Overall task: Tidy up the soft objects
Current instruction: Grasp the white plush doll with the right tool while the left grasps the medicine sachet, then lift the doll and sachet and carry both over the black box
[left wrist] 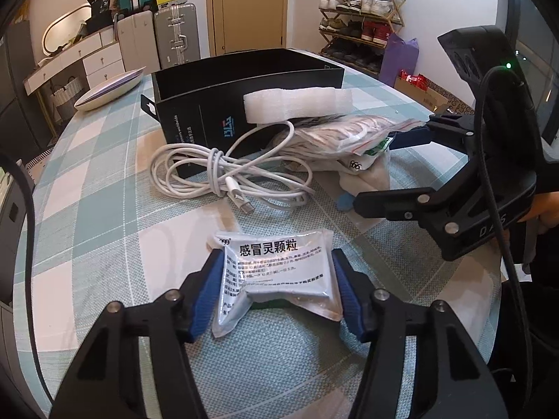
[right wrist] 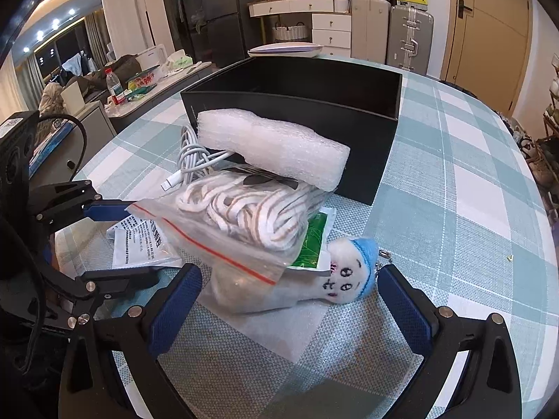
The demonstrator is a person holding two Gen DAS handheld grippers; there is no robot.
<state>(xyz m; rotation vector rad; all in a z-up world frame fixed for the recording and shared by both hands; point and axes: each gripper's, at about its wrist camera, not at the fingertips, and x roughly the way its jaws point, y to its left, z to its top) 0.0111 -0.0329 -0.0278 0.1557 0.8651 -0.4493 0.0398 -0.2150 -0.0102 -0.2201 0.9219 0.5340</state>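
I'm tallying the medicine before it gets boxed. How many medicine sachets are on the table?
2 visible. One white sachet sits between the left gripper fingers. A green-printed sachet lies under the zip bag of rope. More may be hidden beneath that pile.

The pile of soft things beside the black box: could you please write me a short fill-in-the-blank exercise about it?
1. The left gripper is shut on a medicine ____.
2. The foam sheet leans against the black ____.
3. The zip bag with the red seal line holds a coil of striped ____.
4. The plush doll under the zip bag wears a ____ cap.

Missing words: sachet; box; rope; blue
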